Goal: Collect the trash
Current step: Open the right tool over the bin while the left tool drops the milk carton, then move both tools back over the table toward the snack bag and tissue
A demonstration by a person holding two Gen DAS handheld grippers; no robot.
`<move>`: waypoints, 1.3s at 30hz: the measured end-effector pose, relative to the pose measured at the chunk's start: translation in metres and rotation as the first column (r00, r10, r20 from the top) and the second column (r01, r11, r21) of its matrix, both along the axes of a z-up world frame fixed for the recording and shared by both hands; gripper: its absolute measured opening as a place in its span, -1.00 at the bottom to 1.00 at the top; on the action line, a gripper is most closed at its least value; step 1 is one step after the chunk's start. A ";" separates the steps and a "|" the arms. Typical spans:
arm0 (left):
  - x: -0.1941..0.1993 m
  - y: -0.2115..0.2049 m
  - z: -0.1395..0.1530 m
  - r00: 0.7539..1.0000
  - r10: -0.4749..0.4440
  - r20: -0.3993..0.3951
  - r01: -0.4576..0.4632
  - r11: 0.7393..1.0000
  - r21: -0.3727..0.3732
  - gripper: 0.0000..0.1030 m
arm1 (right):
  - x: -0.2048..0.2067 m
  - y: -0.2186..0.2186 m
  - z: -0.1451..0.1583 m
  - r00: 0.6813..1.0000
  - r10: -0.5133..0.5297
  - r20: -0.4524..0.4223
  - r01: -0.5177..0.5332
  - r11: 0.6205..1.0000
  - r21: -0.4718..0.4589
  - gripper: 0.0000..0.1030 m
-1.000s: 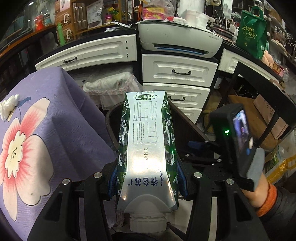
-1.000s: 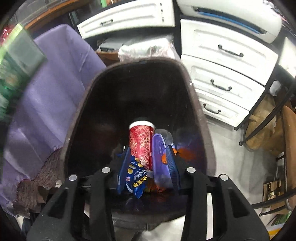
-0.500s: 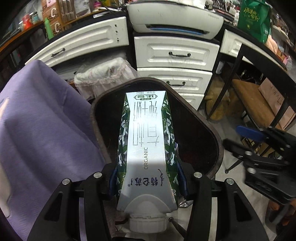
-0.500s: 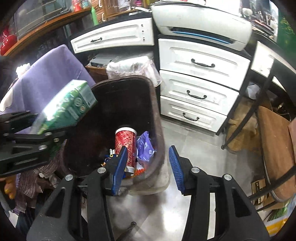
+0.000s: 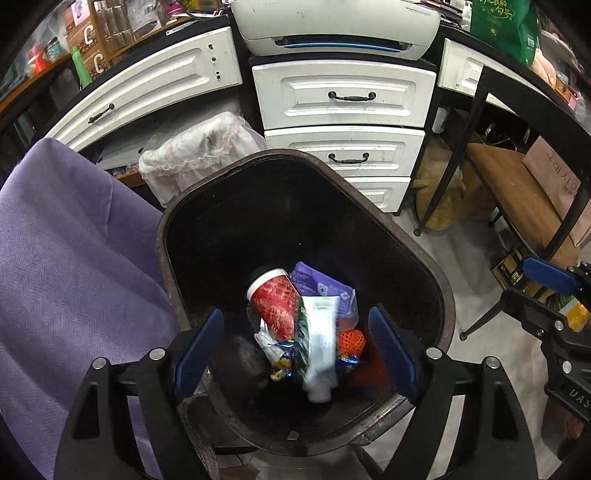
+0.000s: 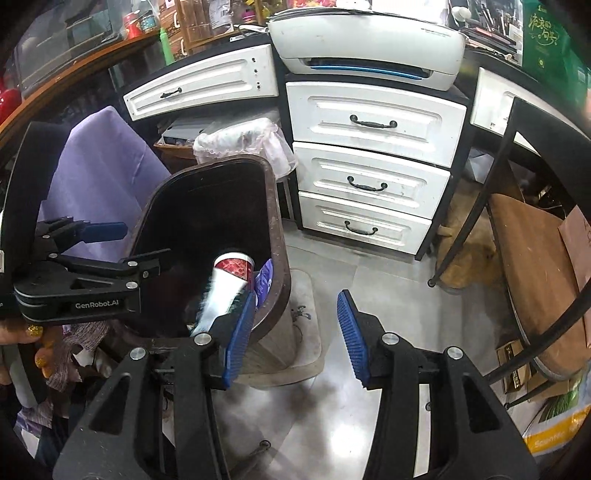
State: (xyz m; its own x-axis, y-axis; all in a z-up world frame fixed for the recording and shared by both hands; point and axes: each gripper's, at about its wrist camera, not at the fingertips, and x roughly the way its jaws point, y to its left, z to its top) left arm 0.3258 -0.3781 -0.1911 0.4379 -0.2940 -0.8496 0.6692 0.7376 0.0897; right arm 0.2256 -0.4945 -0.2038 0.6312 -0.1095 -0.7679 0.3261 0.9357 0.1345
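A dark brown trash bin (image 5: 439, 280) stands on the floor below my left gripper (image 5: 295, 343), which is open and empty above its mouth. A green and white milk carton (image 5: 317, 347) is blurred inside the bin, cap toward me, on a red paper cup (image 5: 275, 302), a purple wrapper (image 5: 325, 286) and an orange scrap (image 5: 351, 339). In the right wrist view the bin (image 6: 277, 236) is at the left, with the carton (image 6: 221, 299) blurred inside. My right gripper (image 6: 295, 328) is open and empty over the floor beside the bin. The left gripper (image 6: 107, 251) shows there above the bin.
A purple cloth (image 5: 66, 266) covers something left of the bin. White drawers (image 5: 343, 122) and a printer (image 5: 332, 26) stand behind. A white lined basket (image 5: 199, 147) sits behind the bin. A black-framed wooden table (image 6: 535, 258) is at the right.
My left gripper opened and let go of the milk carton, which dropped into the bin. My right gripper drew back to the right of the bin, staying open.
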 end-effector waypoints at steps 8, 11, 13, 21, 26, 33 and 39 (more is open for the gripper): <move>-0.009 0.010 0.012 1.000 0.001 0.015 -0.001 0.999 -0.033 0.62 | -0.002 -0.002 0.005 1.000 -0.021 0.017 0.021 1.000 0.006 0.20; -0.013 0.019 0.023 1.000 0.011 0.025 -0.009 0.999 -0.050 0.65 | -0.002 -0.003 0.010 0.999 -0.025 0.024 0.025 1.000 0.010 0.20; -0.018 0.026 0.033 0.999 0.013 0.041 -0.010 0.998 -0.068 0.66 | -0.001 -0.002 0.014 0.999 -0.025 0.028 0.025 1.000 0.001 0.20; -0.043 0.067 0.090 0.993 0.016 0.119 0.004 0.986 -0.169 0.81 | 0.012 0.012 0.043 0.997 0.023 0.079 -0.023 1.000 0.005 0.39; -0.048 0.094 0.124 0.987 0.042 0.157 -0.011 0.981 -0.191 0.88 | 0.031 0.042 0.067 0.988 0.105 0.111 -0.106 0.994 0.006 0.41; -0.036 0.149 0.156 0.974 0.113 0.196 -0.067 0.972 -0.223 0.89 | 0.064 0.102 0.102 0.952 0.267 0.151 -0.267 0.963 -0.017 0.45; 0.009 0.233 0.172 0.922 0.280 0.268 -0.244 0.956 -0.163 0.89 | 0.092 0.152 0.126 0.908 0.385 0.166 -0.382 0.923 -0.051 0.55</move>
State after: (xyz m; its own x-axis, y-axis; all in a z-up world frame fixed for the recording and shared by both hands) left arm 0.3344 -0.1454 -0.0195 0.7321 -0.2303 -0.6411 0.4099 0.9006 0.1446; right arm 0.3173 -0.3420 -0.0781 0.7478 0.1554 -0.6455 -0.0850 0.9866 0.1390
